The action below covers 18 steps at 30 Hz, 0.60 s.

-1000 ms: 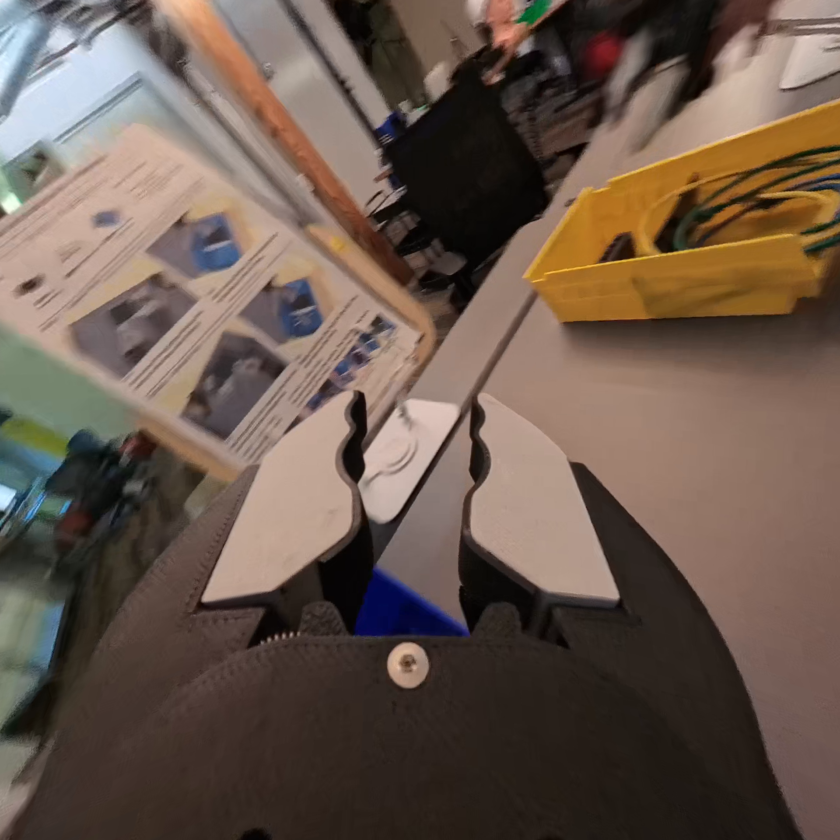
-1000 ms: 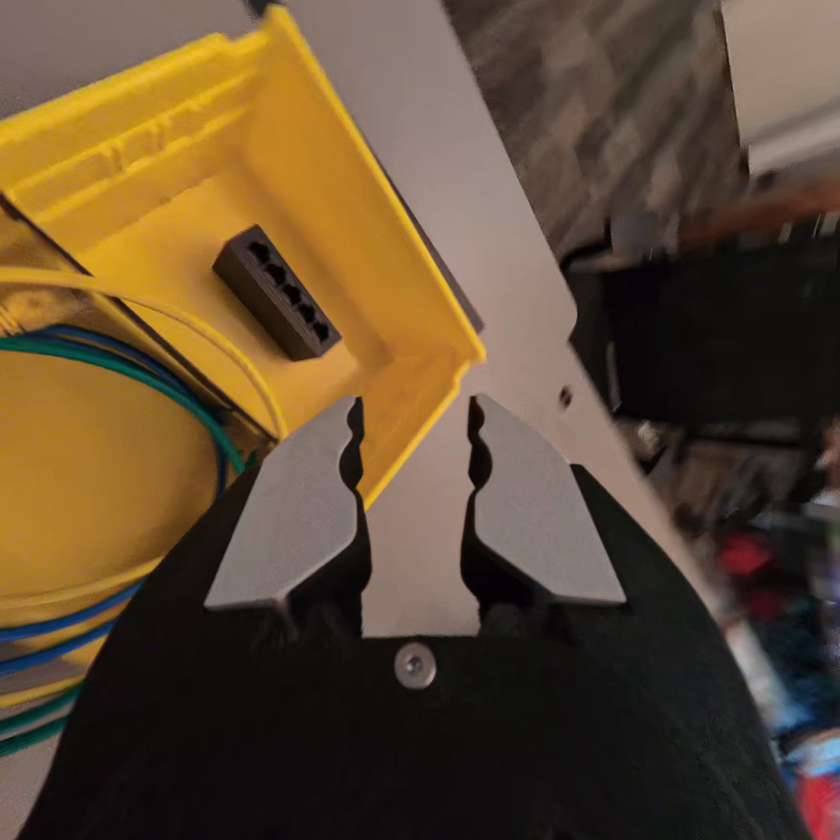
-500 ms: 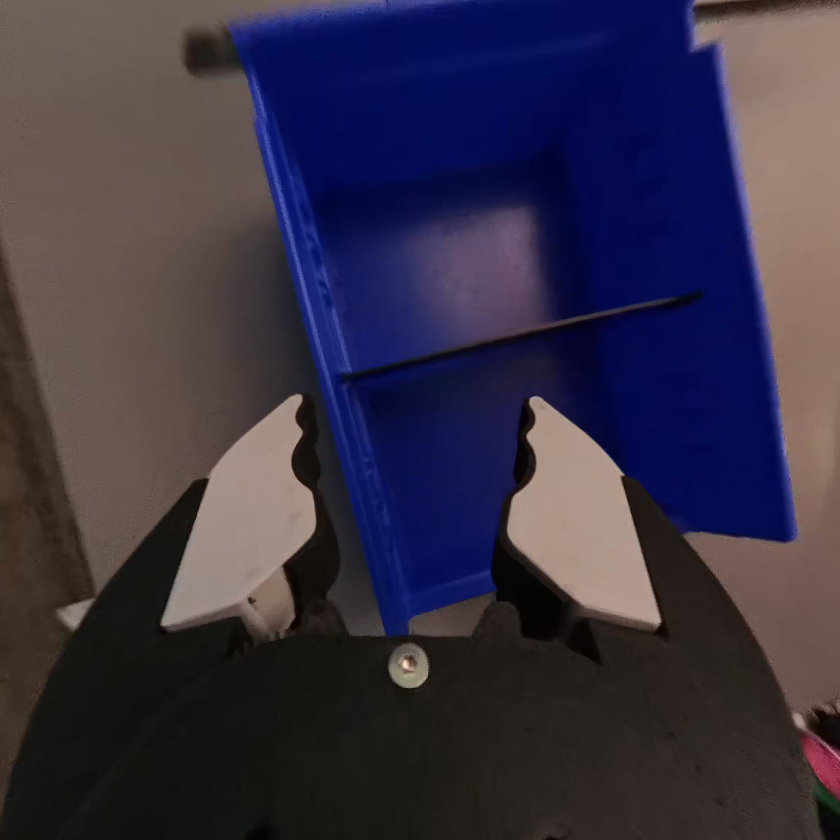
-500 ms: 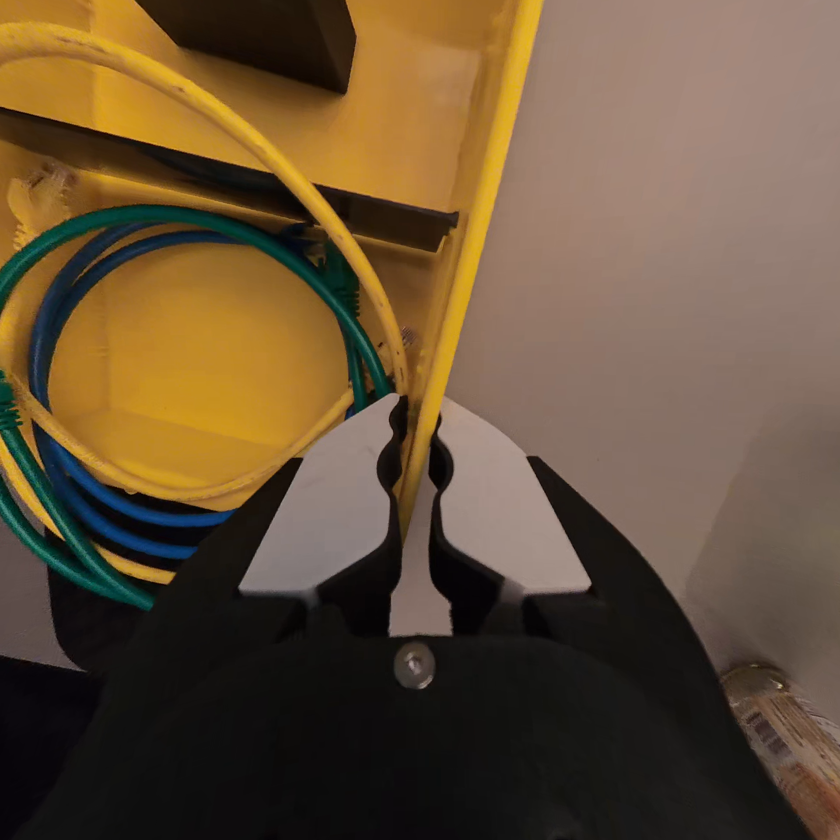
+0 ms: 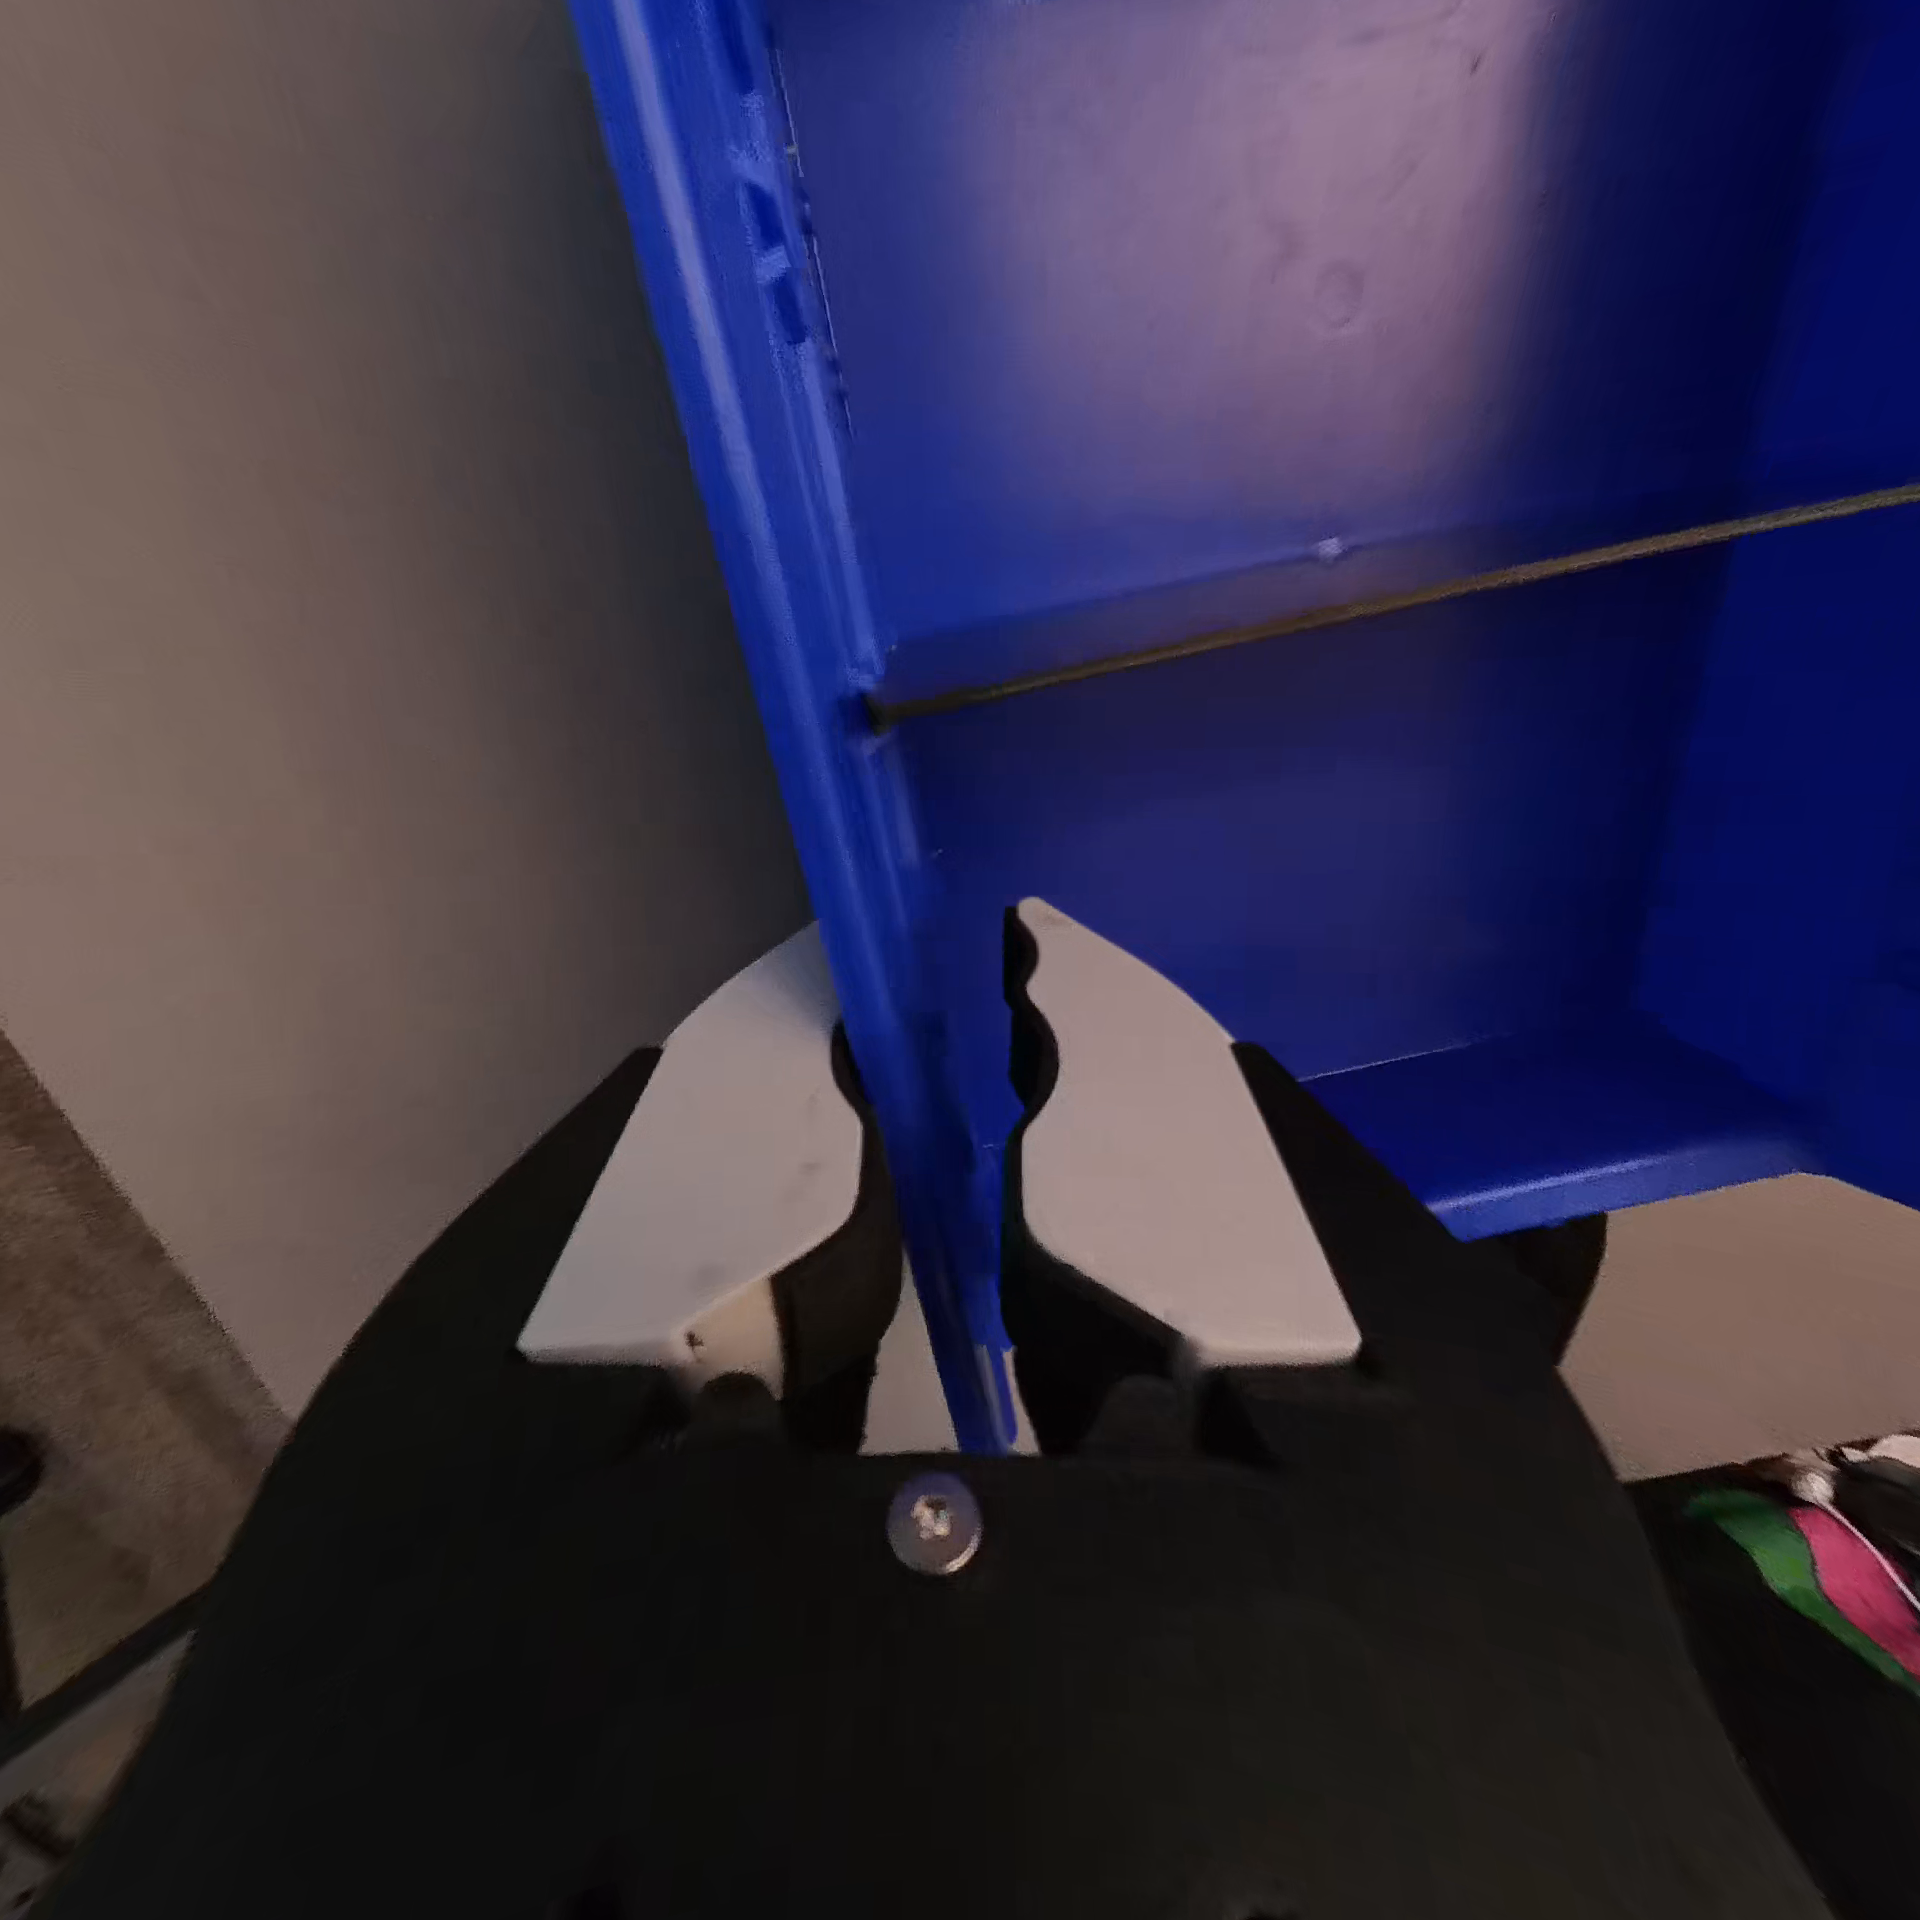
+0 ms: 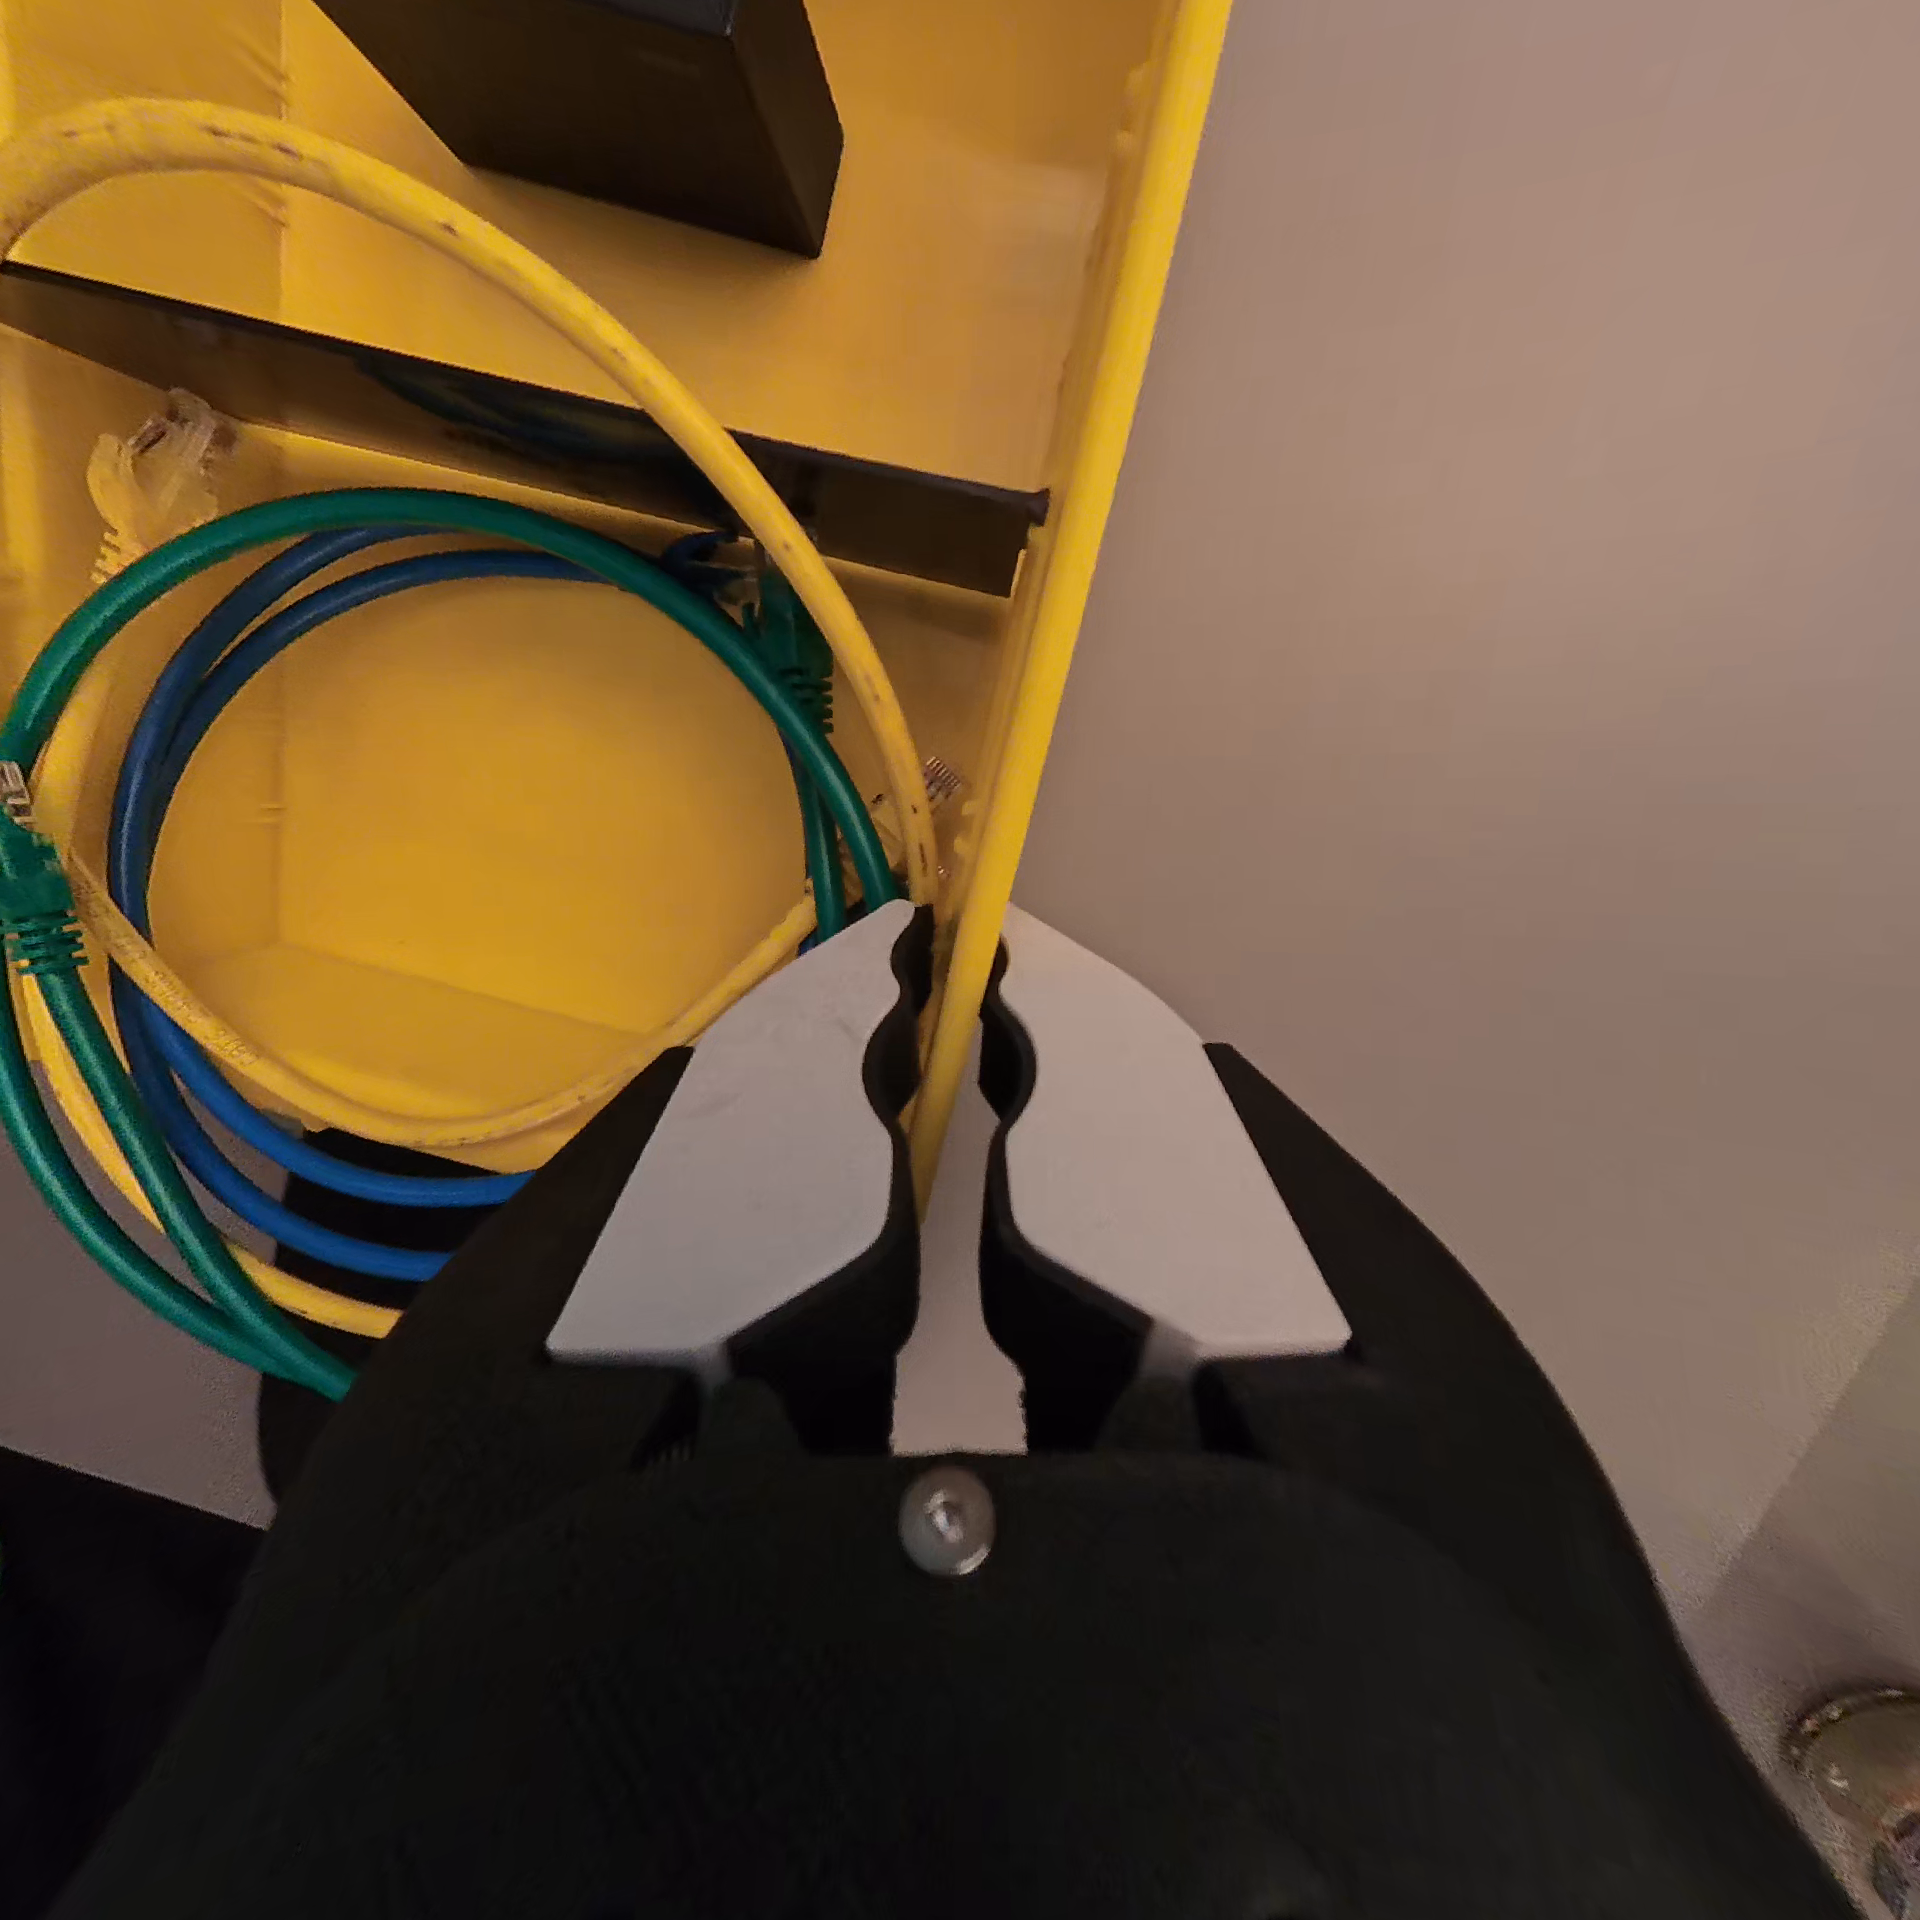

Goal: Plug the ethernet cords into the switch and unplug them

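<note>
In the right wrist view, a yellow bin (image 6: pixel 1122 436) holds coiled ethernet cords: a yellow one (image 6: pixel 582 312), a green one (image 6: pixel 343 520) and a blue one (image 6: pixel 166 748). A black switch (image 6: pixel 644 104) lies in the bin's far compartment behind a black divider (image 6: pixel 831 488). My right gripper (image 6: pixel 956 935) is shut on the bin's right wall. In the left wrist view, my left gripper (image 5: pixel 925 935) is shut on the left wall of an empty blue bin (image 5: pixel 1299 364), which has a thin black divider (image 5: pixel 1351 613).
Both bins sit on a grey table (image 5: pixel 364 520), which also shows in the right wrist view (image 6: pixel 1507 623). The table's near edge runs under both grippers. A metallic object (image 6: pixel 1860 1756) lies at the lower right. Colourful cloth (image 5: pixel 1839 1558) shows below the table edge. The tips of one gripper are about 75 centimeters away from the tips of the other.
My left gripper has moved forward and closed onto the blue bin's left wall; half a second ago it was open. My right gripper has stayed clamped on the yellow bin's wall.
</note>
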### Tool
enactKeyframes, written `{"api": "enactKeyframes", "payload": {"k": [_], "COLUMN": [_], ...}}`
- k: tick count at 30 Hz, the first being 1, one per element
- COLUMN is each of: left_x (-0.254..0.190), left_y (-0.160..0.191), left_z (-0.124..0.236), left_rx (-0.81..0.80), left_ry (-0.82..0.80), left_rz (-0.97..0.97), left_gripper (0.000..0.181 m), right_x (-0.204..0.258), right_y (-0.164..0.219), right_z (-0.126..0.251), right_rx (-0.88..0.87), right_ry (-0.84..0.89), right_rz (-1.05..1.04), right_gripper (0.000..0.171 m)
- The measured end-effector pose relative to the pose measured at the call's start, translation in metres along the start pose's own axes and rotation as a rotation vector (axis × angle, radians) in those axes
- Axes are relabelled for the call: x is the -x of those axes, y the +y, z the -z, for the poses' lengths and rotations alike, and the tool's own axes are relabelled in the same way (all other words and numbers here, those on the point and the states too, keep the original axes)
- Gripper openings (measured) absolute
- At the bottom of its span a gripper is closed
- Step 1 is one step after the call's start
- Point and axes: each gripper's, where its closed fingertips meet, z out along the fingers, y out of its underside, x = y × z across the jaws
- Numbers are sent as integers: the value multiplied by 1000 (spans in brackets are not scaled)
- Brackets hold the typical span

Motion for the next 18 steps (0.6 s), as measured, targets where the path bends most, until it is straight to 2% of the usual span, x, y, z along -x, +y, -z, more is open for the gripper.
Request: {"api": "enactKeyframes", "payload": {"k": [4, 15, 17, 18], "left_x": [-17, -92, -107, -114], "left_y": [-5, -24, -22, -20], "left_z": [-4, -16, -17, -16], "left_rx": [22, 80, 88, 90], "left_ry": [-27, -45, -8, 23], "left_rz": [-87, -304, -307, -316], "left_gripper": [7, 14, 15, 18], "right_x": [28, 92, 101, 98], "right_y": [-7, -34, -35, -37], "right_z": [-6, -24, -23, -18], "right_rx": [7, -6, -4, -14], "right_ry": [15, 26, 27, 68], "right_rz": [-4, 45, 60, 55], "right_gripper": [8, 9, 12, 20]}}
